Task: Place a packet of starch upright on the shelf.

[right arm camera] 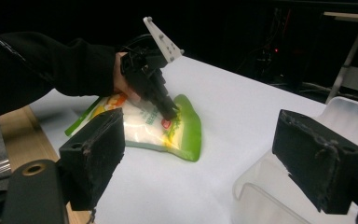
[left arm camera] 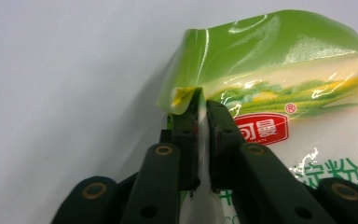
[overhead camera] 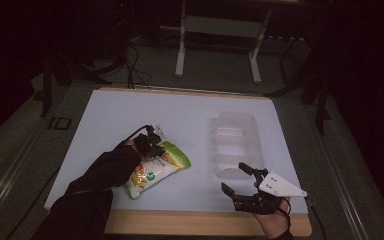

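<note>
While left hand-held gripper [left arm camera: 201, 105] pinches one green pouch [overhead camera: 156, 170] (top edge), right hand-held gripper [overhead camera: 236, 179] gapes beside one clear tray [overhead camera: 235, 145].

White table [overhead camera: 130, 115]: pouch [overhead camera: 156, 171], clear tray [overhead camera: 235, 145].

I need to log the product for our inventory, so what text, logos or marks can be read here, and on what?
"®": beside the red logo patch on the green and white pouch, which the left gripper pinches at its edge.
White Chinese characters on that red patch: cut off by the jaws, not surely readable.
Green Chinese characters lower on the pouch: partly hidden, not readable.
Round green mark on the pouch in the high view: too small.
</note>
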